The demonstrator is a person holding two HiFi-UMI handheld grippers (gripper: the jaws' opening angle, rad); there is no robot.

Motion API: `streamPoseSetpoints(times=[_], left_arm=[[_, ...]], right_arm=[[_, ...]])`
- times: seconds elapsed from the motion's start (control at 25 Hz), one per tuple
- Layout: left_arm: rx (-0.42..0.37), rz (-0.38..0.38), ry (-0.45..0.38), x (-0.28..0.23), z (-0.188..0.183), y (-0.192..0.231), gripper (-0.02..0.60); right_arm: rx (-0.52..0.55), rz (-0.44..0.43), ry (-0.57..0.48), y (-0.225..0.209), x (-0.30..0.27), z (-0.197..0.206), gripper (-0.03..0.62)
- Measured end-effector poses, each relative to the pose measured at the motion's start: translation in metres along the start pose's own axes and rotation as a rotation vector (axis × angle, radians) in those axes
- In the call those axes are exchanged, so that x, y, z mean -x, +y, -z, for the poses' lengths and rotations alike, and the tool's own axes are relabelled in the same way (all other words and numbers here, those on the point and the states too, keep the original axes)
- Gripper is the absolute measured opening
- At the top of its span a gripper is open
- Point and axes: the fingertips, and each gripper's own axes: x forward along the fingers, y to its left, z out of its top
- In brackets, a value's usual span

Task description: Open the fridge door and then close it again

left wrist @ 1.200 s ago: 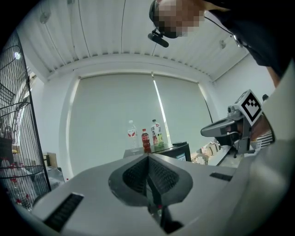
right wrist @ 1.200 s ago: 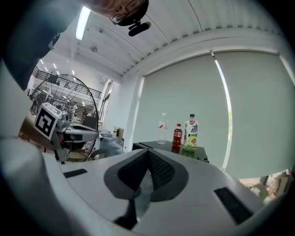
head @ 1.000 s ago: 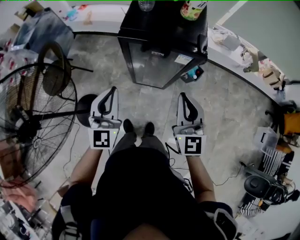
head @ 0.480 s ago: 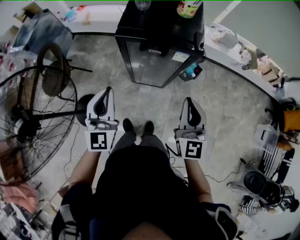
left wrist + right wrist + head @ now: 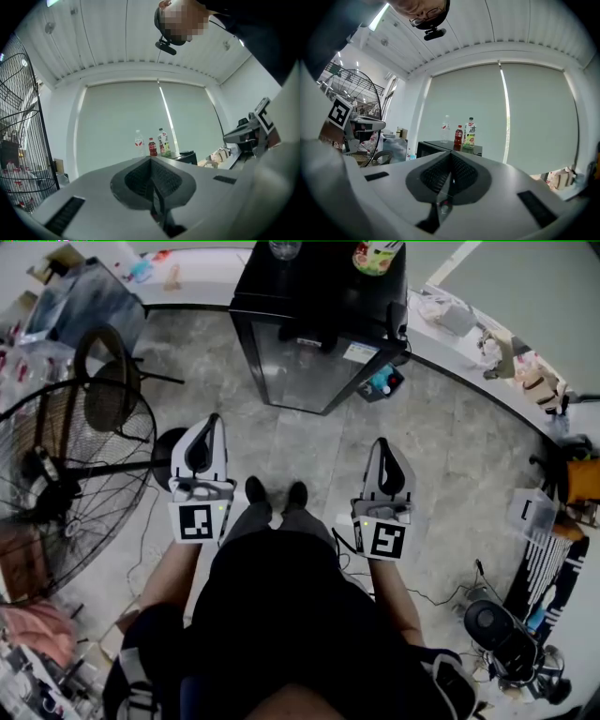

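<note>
- The fridge (image 5: 323,324), a small black cabinet, stands on the floor (image 5: 450,456) at its far edge, against a curved white ledge (image 5: 487,371).
- Its glass door (image 5: 305,371) faces the person and looks shut, flush with the cabinet.
- 3 bottles stand on the fridge top: a clear bottle (image 5: 446,129), a red-labelled dark bottle (image 5: 458,135) and a green-labelled bottle (image 5: 470,133). The head view cuts off all but the feet of 2 of them.
- The left gripper (image 5: 213,420) points level at the fridge, well short of the door and touching nothing.
- Its fingers (image 5: 138,177) are pressed together with nothing between them.
- The right gripper (image 5: 381,442) also points at the fridge, well apart from the door and a little nearer the person than the left gripper.
- Its fingers (image 5: 436,172) are likewise together and empty.
- Each gripper carries a marker cube at its near end: left cube (image 5: 199,521), right cube (image 5: 386,538).
- The person's 2 shoes (image 5: 277,493) rest on the floor between the grippers.
- A large fan (image 5: 66,484) on a round base stands at the floor's left edge, beside the left gripper.
- A thin cable (image 5: 450,592) runs across the floor by the right arm.
- A pale blind (image 5: 525,117) covers the wall behind the fridge.
</note>
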Motion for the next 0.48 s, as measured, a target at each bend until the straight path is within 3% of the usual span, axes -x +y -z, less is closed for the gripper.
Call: streamPoseSetpoints(times=[0.48], left_arm=[[-0.004,-0.006,-0.011,0.0000,-0.0023,0.0002,0.023]], right_arm=[[0.007,-0.006,-0.015,-0.0008,-0.0040,-0.0076,0.018]])
